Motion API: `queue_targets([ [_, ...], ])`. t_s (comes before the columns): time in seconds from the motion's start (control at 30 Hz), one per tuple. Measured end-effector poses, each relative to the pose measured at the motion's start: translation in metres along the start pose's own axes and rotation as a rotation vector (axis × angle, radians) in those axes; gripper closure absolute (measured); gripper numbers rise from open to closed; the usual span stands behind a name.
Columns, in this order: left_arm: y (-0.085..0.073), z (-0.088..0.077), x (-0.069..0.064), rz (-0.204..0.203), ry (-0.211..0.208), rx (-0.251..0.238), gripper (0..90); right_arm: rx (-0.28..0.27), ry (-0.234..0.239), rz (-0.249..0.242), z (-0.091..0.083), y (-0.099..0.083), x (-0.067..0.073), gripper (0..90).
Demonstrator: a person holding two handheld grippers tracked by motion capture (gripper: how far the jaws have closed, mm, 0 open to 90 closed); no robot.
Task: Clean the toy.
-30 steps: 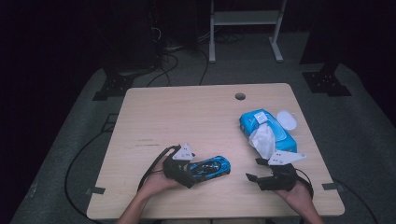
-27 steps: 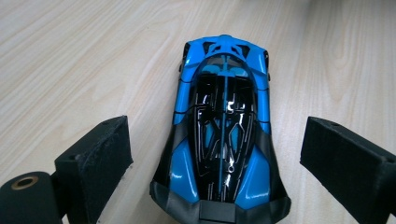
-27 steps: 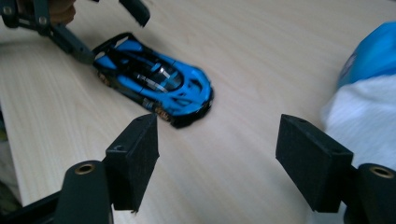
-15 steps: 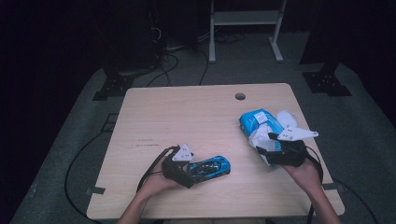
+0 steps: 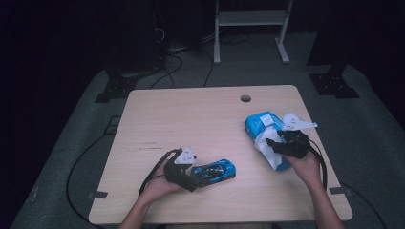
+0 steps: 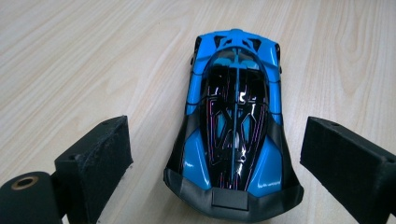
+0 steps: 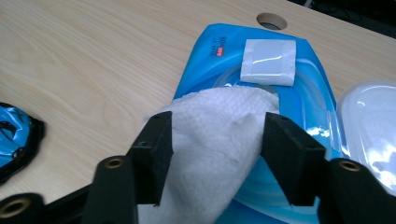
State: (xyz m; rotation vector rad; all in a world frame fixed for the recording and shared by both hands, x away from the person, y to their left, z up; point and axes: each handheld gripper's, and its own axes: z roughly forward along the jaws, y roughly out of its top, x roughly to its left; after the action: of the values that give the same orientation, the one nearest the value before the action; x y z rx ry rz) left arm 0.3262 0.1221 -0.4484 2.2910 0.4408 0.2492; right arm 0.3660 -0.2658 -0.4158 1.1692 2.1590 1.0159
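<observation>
**Right gripper closes in on a wet wipe while the toy car waits**

On the left of the wooden table, the left gripper rests in place, as a second ago. Its jaws stand wide apart on either side of the blue toy car's rear end, not touching it.

To the right, the right gripper has travelled from the table's near edge up to the blue wipes pack. The pack's clear lid lies flipped open. Its jaws have just been narrowing around the white wipe sticking out of the pack; whether the pads already press on it, I cannot tell. Pulling a wipe, likely for cleaning the car, seems close.
</observation>
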Motion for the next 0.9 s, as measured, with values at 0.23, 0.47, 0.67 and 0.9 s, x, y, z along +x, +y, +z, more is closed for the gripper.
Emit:
queue_targets([
  [0.23, -0.001, -0.001, 0.0, 0.003, -0.008, 0.001, 8.3, -0.001, 0.006, 0.037, 0.005, -0.009, -0.003, 62.4],
  [0.47, -0.002, -0.001, 0.001, -0.001, -0.005, -0.001, 8.3, -0.007, -0.013, 0.039, 0.003, -0.013, -0.004, 75.7],
  [0.67, -0.002, -0.002, 0.002, -0.004, -0.001, 0.004, 8.3, -0.025, -0.021, 0.033, -0.002, -0.012, -0.005, 84.3],
  [0.9, -0.003, -0.002, 0.003, -0.002, 0.005, 0.006, 8.3, -0.07, 0.026, 0.031, -0.022, -0.003, -0.005, 84.9],
])
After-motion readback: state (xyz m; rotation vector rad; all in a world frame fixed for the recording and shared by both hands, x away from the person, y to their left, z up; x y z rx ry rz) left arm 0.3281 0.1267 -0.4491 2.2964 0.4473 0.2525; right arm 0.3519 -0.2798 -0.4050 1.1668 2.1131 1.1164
